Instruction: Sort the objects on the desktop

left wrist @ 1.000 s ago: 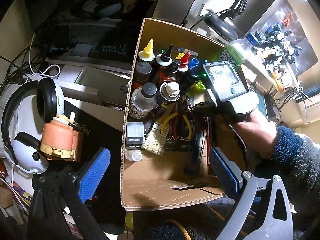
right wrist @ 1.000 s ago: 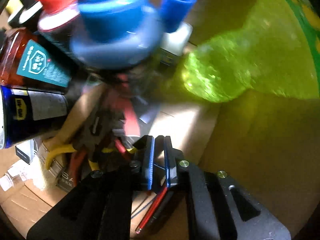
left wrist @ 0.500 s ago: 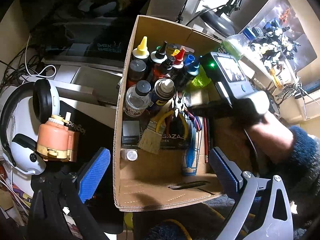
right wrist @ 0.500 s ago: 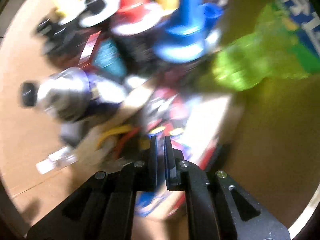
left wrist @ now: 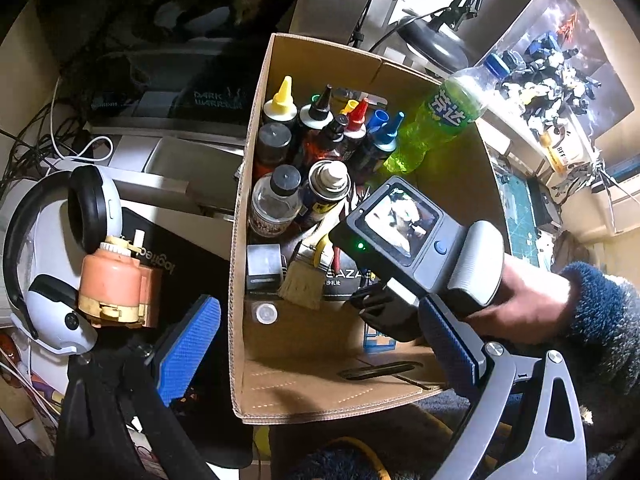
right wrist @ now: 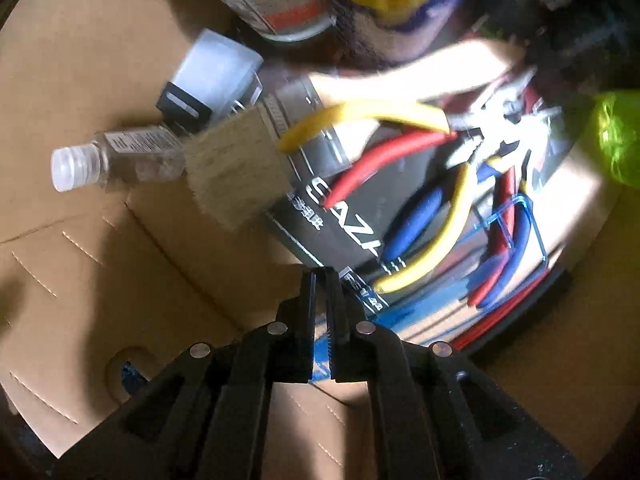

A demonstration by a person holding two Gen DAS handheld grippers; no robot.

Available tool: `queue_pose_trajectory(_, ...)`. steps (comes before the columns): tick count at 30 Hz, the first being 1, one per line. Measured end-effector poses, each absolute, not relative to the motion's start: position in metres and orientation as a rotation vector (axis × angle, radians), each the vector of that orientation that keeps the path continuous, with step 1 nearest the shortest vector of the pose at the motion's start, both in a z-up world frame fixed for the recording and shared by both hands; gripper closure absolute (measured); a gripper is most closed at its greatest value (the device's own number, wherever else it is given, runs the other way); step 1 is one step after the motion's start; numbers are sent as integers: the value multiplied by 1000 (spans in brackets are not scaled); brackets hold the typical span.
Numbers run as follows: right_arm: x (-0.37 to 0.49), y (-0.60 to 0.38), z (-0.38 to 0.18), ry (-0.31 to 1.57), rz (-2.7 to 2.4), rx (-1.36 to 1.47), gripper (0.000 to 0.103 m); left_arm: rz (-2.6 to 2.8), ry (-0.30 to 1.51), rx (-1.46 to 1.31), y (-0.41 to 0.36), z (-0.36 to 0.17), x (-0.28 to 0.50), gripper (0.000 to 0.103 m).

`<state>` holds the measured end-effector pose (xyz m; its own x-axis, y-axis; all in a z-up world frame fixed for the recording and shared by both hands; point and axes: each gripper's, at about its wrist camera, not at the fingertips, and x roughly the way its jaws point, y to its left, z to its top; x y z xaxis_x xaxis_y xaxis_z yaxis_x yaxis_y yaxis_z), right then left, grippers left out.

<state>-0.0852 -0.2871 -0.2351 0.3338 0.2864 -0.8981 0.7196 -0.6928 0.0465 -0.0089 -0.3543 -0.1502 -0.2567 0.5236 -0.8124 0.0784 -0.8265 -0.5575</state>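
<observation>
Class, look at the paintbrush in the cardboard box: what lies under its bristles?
The paintbrush bristles overlap a small clear bottle and a black packet. Whatever lies beneath the packet is hidden.

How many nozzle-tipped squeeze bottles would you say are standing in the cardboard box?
6, clustered at the far end: yellow, black, small yellow, red, two blue. Others may be hidden.

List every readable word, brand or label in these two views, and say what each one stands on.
"DARK WARRIOR": dark flat panel beyond the brown cardboard box.
"logitech", upside down: black pad under the white headphones.
"AZA", partly covered: flat black carton under the pliers.
White Chinese characters: green plastic bottle's label.
Spray can, clear bottles, right-hand desk items: print too small or blurred.
</observation>
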Motion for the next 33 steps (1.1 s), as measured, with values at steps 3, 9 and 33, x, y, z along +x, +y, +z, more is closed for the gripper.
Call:
queue_pose_trajectory(3, -86, -283, -232, 902, -1305, 2192, 98, 2151, -730, -1705, -352, -151, -9, 3)
queue_pose_trajectory(9, -87, -279, -223, 940, -1314, 2212, 98, 2156, -730, -1699, -351, -150, -9, 3)
queue_pose_trajectory(33, -153, -265, -163, 784, -1568, 2237, 95, 2178, -684, -1664, -338, -131, -13, 3)
